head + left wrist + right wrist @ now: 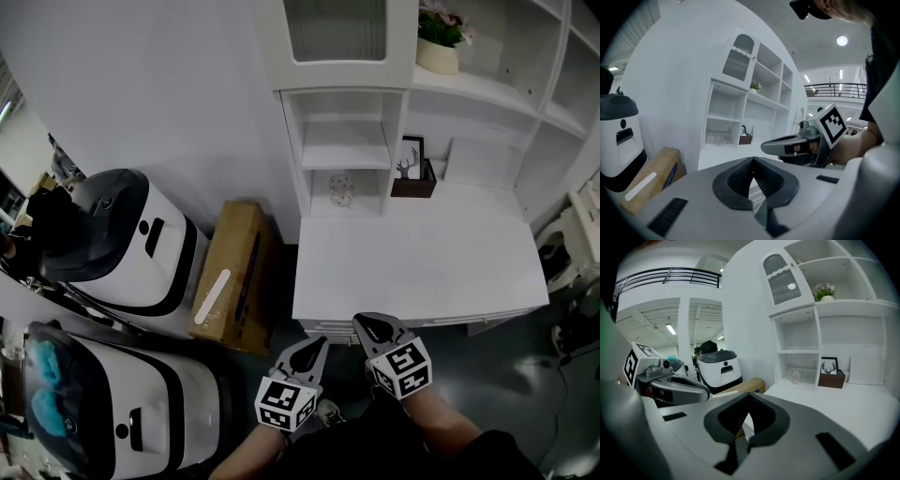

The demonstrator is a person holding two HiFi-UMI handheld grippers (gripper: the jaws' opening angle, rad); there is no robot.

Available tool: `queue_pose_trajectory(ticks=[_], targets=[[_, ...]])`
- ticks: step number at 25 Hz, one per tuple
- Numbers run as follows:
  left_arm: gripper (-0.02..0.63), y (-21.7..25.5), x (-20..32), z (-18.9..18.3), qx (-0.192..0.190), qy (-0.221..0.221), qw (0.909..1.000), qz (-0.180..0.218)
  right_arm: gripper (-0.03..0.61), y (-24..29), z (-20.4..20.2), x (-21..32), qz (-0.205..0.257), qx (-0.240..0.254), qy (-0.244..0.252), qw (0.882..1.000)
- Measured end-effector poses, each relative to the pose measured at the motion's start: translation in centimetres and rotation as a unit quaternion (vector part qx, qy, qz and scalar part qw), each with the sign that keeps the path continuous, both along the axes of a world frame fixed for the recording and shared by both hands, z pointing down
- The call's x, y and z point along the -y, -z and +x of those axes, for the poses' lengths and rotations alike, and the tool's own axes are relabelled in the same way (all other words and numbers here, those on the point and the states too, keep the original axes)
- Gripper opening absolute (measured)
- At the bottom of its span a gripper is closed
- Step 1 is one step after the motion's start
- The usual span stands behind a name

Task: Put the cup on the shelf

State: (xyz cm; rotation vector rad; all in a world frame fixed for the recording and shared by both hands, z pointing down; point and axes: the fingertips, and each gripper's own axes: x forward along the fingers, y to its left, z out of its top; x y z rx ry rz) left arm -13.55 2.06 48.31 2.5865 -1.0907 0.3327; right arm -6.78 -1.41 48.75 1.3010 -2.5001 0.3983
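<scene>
A small clear glass cup (341, 190) stands in the lowest cubby of the white shelf unit (344, 150), at the back of the white desk top (412, 262). The same cup (719, 139) shows far ahead in the left gripper view, and the cup (796, 377) also appears in the right gripper view. My left gripper (317, 343) and right gripper (367, 324) hang side by side at the desk's near edge, far from the cup. Both are shut with nothing held. Each sees the other: right gripper (768, 146), left gripper (708, 392).
A brown box with a deer picture (413, 172) sits right of the cubby. A potted plant (439, 45) stands on a higher shelf. Left of the desk, a cardboard box (234, 272) lies on the floor beside two white machines (131, 239) (112, 412).
</scene>
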Motion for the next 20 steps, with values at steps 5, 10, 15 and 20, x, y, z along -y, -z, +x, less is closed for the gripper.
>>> queue_pose_trajectory(ticks=[5, 10, 15, 20], targets=[[0.005, -0.2, -1.4, -0.2, -0.003, -0.013, 0.9999, 0.0, 0.003, 0.1, -0.6, -2.3, 0.005, -0.001, -0.009, 1.0], [0.005, -0.3, -2.6, -0.3, -0.006, -0.022, 0.9997, 0.001, 0.003, 0.1, -0.8, -4.4, 0.004, -0.005, -0.015, 1.0], [0.005, -0.3, -3.6, -0.4, -0.006, -0.029, 0.9996, 0.003, 0.003, 0.2, -0.8, -5.7, 0.007, -0.004, -0.022, 1.0], [0.005, -0.1, -4.3, -0.5, -0.003, -0.03, 0.9995, 0.007, 0.003, 0.4, -0.8, -6.3, 0.011, -0.004, -0.023, 1.0]])
